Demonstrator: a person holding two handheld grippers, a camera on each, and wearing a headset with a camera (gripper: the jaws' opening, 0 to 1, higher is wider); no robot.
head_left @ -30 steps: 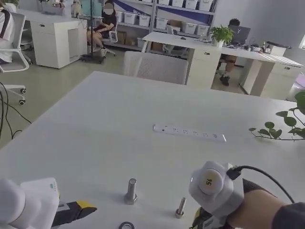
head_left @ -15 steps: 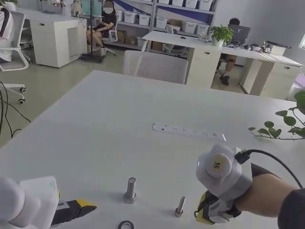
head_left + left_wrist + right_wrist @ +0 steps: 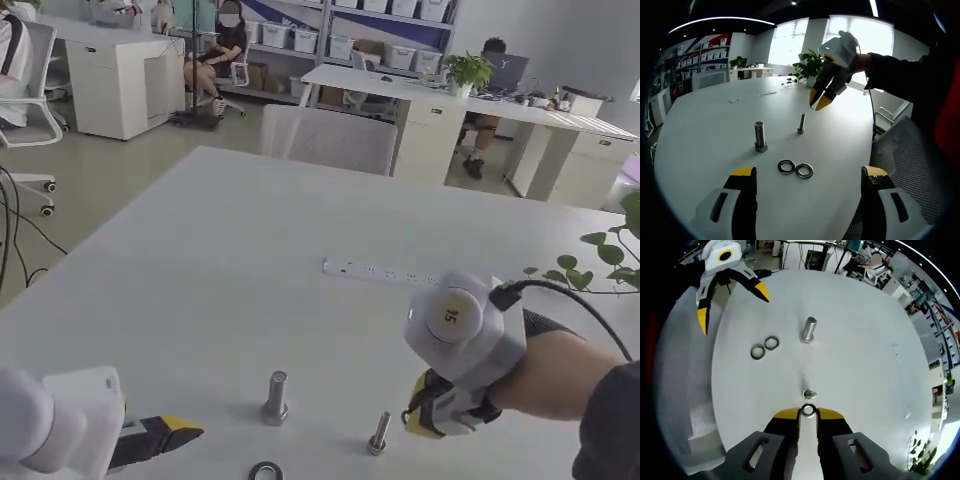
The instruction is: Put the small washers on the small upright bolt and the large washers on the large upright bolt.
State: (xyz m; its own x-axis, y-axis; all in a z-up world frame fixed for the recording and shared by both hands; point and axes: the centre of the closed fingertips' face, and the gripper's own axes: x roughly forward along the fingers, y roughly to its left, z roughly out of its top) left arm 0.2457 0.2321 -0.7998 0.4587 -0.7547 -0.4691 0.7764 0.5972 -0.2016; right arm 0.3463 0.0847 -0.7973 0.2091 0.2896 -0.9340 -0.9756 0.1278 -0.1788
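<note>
Right tongs (image 3: 808,414) pinch a small, thin, silvery ring washer (image 3: 808,410); left tongs (image 3: 731,307) gape wide.

The head camera looked down over the table (image 3: 250,260) toward twelve o'clock. The gripper cameras faced in from eight and four o'clock, close, sharing the large bolt (image 3: 759,136) and small bolt (image 3: 801,123).

Your left gripper (image 3: 731,310) and right gripper (image 3: 819,102) were white, their black jaws tipped yellow. The table (image 3: 250,250) was plain white. The big bolt (image 3: 759,136), small bolt (image 3: 801,123), loose washers (image 3: 780,167) and gripped washer (image 3: 808,406) were silver-grey. At three o'clock in your head view, the plant (image 3: 600,258) was green.
</note>
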